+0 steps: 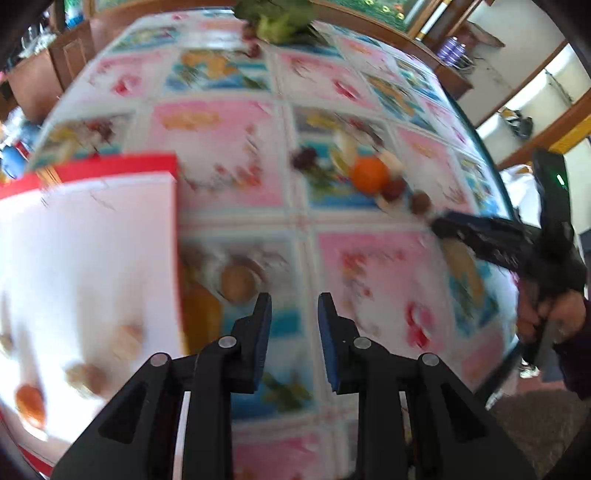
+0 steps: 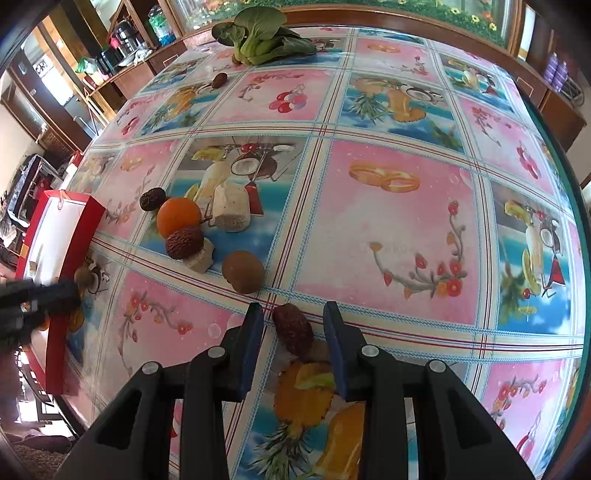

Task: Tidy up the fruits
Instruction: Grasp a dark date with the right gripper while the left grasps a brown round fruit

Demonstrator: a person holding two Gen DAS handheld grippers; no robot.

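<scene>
**Fingers straddle a wrinkled red date while the left view smears**

Fingers (image 2: 255, 332) of the right gripper (image 2: 292, 308) stand apart either side of the red date (image 2: 293, 332), and a sliver of cloth shows on each side of it, so no pad is seen pressing. The date lies on the tablecloth (image 2: 399, 236), dark red, long and wrinkled, its near end hidden behind the right-hand finger.

Over to the left gripper (image 1: 295, 299): its blue pads are drawn in about as close as they go, with nothing between them. That whole view is blurred. The red box (image 1: 118, 162) is cut off at the left edge, and the pieces on its white floor are only soft blobs, one orange (image 1: 29, 402) and two pale brown (image 1: 86, 376); what they are, I cannot tell. A round brown fruit (image 1: 238, 282) sits just outside the box wall.

From the right wrist the picture is sharp. The orange (image 2: 179, 217) is smooth and bright, with one wrinkled date (image 2: 153, 199) touching its far side and another (image 2: 184, 242) resting against its near side. Two pale chunks (image 2: 232, 210) lie beside them, and a brown, matt round fruit (image 2: 243, 271) sits just ahead of the fingertips. Far back lie a leafy green vegetable (image 2: 262, 35) and a small dark fruit (image 2: 220, 79), too small to name. At the left edge the other gripper is a dark blur over the box rim.
</scene>
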